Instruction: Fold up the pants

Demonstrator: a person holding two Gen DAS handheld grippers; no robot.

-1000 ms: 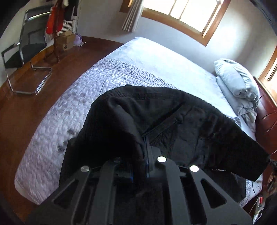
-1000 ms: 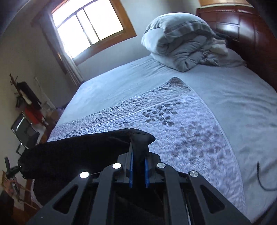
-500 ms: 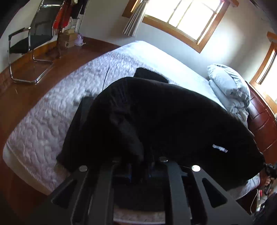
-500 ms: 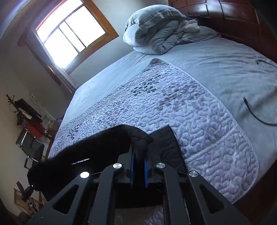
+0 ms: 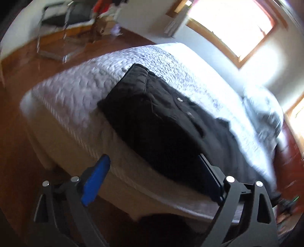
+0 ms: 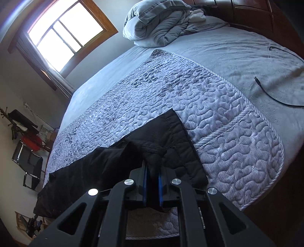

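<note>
Black pants (image 5: 161,123) lie folded along the near edge of the bed's quilted cover (image 5: 79,89). My left gripper (image 5: 153,178) is wide open and empty, pulled back from the bed's edge; its blue-padded fingers (image 5: 95,180) stand far apart. In the right wrist view the pants (image 6: 106,167) lie on the quilt (image 6: 218,114), and my right gripper (image 6: 152,180) is shut on a bunched fold of the pants at the bed's edge.
A rolled grey duvet (image 6: 157,24) sits near the wooden headboard (image 6: 266,15). A black cable (image 6: 269,91) lies on the sheet at right. A chair (image 5: 57,34) stands on the wood floor (image 5: 19,72) to the left of the bed.
My left gripper has let go of the pants, opened wide and pulled back. The pants have dropped flat onto the bed, folded over. My right gripper still holds its fold.
</note>
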